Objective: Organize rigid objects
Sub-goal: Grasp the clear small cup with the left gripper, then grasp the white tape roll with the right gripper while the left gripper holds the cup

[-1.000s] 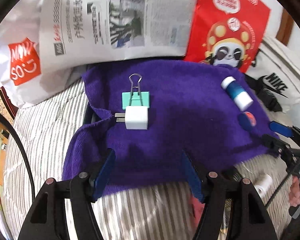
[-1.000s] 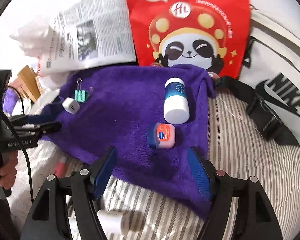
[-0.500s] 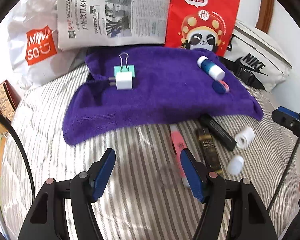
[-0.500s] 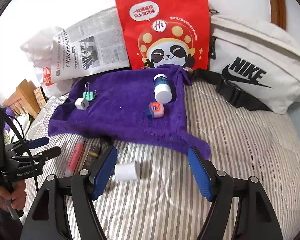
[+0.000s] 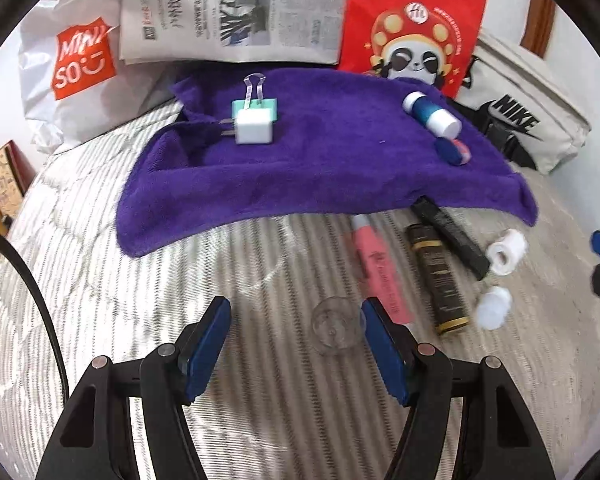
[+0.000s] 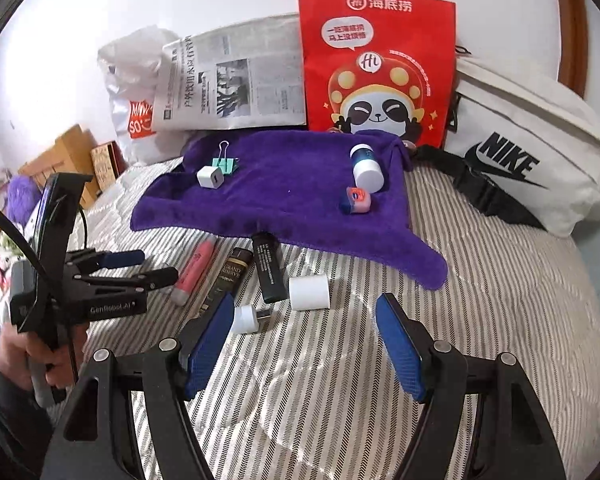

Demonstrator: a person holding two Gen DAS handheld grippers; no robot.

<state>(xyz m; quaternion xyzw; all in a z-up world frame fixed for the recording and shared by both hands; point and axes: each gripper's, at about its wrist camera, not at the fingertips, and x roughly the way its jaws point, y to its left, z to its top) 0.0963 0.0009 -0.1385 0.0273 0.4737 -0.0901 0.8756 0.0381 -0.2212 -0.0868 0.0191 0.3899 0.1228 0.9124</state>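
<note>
Left tongs (image 5: 296, 344) part open, empty, above bed (image 5: 100, 280); right tongs (image 6: 304, 340) likewise. On purple towel (image 5: 320, 160), left to right: white charger (image 5: 254, 128) touching green binder clip (image 5: 274, 106), blue-white bottle (image 5: 432, 114), small jar (image 5: 454, 151). Looks part done. Left on bed: pink tube (image 5: 376, 264), dark tube (image 5: 438, 280), black stick (image 5: 452, 236), two white caps (image 5: 506, 251).

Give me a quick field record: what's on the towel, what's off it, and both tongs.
surface: striped bed
on towel: white charger, green clip, blue bottle, small tin
off towel: pink tube, brown tube, black tube, white roll, white cap
left tongs: open, empty
right tongs: open, empty
</note>
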